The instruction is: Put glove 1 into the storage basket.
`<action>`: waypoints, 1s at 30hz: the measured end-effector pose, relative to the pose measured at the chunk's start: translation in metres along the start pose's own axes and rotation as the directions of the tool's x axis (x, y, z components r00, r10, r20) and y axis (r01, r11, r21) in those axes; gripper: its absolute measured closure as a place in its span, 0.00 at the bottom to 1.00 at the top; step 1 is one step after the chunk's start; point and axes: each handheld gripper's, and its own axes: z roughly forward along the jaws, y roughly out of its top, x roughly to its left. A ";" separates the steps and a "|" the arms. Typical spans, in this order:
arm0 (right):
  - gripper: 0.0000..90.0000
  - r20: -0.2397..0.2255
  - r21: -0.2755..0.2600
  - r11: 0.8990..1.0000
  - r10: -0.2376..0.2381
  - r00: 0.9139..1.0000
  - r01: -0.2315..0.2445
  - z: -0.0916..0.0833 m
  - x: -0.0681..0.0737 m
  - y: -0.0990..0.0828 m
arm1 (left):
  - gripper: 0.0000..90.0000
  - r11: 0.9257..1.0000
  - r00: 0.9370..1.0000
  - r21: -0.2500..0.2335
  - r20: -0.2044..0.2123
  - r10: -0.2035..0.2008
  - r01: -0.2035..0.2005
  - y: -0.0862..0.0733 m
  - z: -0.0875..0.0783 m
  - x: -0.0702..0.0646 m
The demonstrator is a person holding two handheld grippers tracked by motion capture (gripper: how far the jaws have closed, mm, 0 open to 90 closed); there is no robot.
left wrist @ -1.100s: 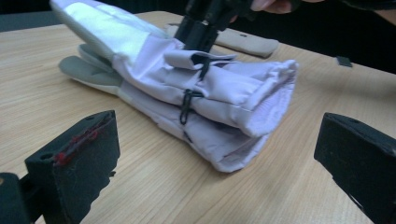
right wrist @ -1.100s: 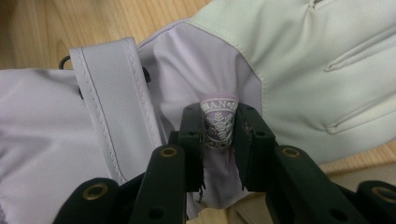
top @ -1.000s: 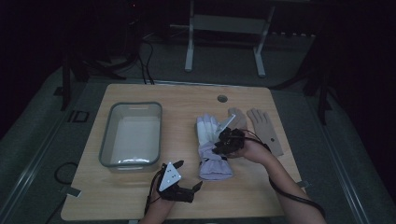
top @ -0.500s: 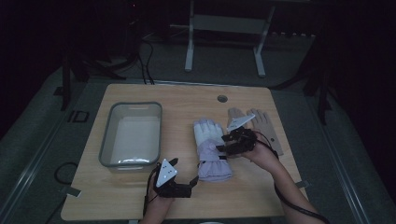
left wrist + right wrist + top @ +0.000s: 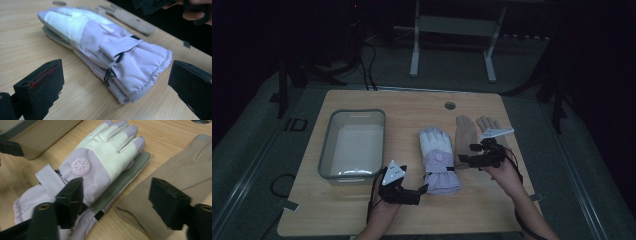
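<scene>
Since 1 second ago our right gripper [image 5: 464, 154] has slid off the lilac gloves [image 5: 438, 159] mid-table, both grippers now wide and empty, so our left gripper [image 5: 424, 189] may pinch only 1 cuff.

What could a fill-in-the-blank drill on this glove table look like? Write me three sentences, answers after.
1. The lilac ski gloves lie stacked between the plastic tub and the ____ gloves.
2. The left gripper points at the lilac gloves' ____ end.
3. The round snowflake badge sits on the ____ glove of the stack.

Answers: tan; cuff; top
</scene>
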 end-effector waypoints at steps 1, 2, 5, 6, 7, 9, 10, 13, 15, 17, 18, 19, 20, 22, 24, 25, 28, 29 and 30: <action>0.22 -0.012 -0.012 1.000 0.013 1.000 -0.013 -0.001 -0.001 -0.001 | 0.00 1.000 1.000 0.021 0.003 0.000 0.000 0.005 0.003 -0.001; 0.22 -0.020 -0.032 0.999 0.030 0.999 -0.030 -0.002 -0.002 -0.002 | 0.00 1.000 1.000 0.029 0.012 0.005 -0.005 0.007 0.004 -0.001; 0.21 -0.016 -0.060 0.997 0.038 0.999 -0.039 -0.004 -0.003 -0.003 | 0.00 0.998 0.999 0.068 0.033 0.003 -0.005 0.019 0.011 -0.002; 0.21 -0.020 -0.064 0.997 0.032 0.999 -0.034 -0.004 -0.004 -0.002 | 0.00 0.996 0.999 0.090 0.037 -0.005 0.001 0.022 0.014 -0.001; 0.21 -0.028 -0.070 0.997 0.032 0.999 -0.034 -0.003 -0.005 -0.002 | 0.00 0.994 0.999 0.106 0.037 -0.013 0.009 0.025 0.017 -0.001; 0.23 -0.021 -0.104 0.995 -0.007 1.000 0.005 -0.002 -0.005 -0.001 | 0.01 0.987 0.999 0.160 0.028 -0.036 0.031 0.032 0.023 0.001; 0.23 -0.007 -0.114 0.993 -0.016 1.000 0.015 -0.002 -0.004 -0.001 | 0.01 0.985 0.998 0.170 0.034 -0.050 0.043 0.033 0.025 0.001; 0.20 -0.047 -0.101 0.994 0.032 0.998 -0.036 0.001 -0.005 0.000 | 0.07 0.979 0.996 0.193 0.032 -0.079 0.071 0.040 0.029 0.001; 0.14 -0.022 -0.081 0.996 0.043 0.999 -0.045 0.006 -0.002 0.001 | 0.07 0.975 0.997 0.212 0.014 -0.073 0.068 0.042 0.031 -0.001; 0.13 -0.047 -0.070 0.997 0.034 0.998 -0.037 0.009 0.000 0.001 | 0.12 0.973 0.997 0.218 0.019 -0.080 0.074 0.043 0.032 -0.001; 0.13 -0.050 -0.066 0.997 0.036 0.998 -0.039 0.012 0.002 0.000 | 0.12 0.968 0.995 0.233 0.009 -0.099 0.095 0.042 0.035 -0.001; 0.20 -0.063 -0.053 0.997 0.049 0.997 -0.052 0.017 0.004 0.000 | 0.13 0.964 0.994 0.245 0.007 -0.107 0.102 0.041 0.037 -0.001; 0.25 -0.045 -0.050 0.997 0.054 0.998 -0.056 0.019 0.004 0.000 | 0.14 0.960 0.994 0.261 0.006 -0.109 0.103 0.039 0.038 0.000; 0.38 -0.048 -0.039 0.996 0.077 0.996 -0.079 0.022 0.004 -0.001 | 0.16 0.955 0.994 0.278 0.000 -0.111 0.106 0.036 0.040 -0.001; 0.45 -0.036 -0.031 0.995 0.096 0.995 -0.097 0.027 0.005 -0.002 | 0.17 0.945 0.992 0.302 0.002 -0.130 0.123 0.031 0.044 -0.001; 0.48 -0.035 -0.021 0.994 0.102 0.994 -0.103 0.029 0.006 -0.002 | 0.17 0.941 0.991 0.313 0.000 -0.131 0.125 0.028 0.045 -0.001; 0.48 -0.063 0.015 0.990 0.143 0.988 -0.143 0.038 0.005 -0.005 | 0.19 0.932 0.989 0.332 -0.017 -0.150 0.147 0.021 0.051 0.000; 0.48 -0.048 0.042 0.988 0.149 0.988 -0.147 0.043 0.005 -0.009 | 0.22 0.929 0.987 0.337 -0.021 -0.157 0.155 0.019 0.052 0.001; 0.48 -0.048 0.042 0.988 0.149 0.988 -0.147 0.043 0.005 -0.009 | 0.22 0.927 0.987 0.340 -0.021 -0.160 0.158 0.018 0.054 0.001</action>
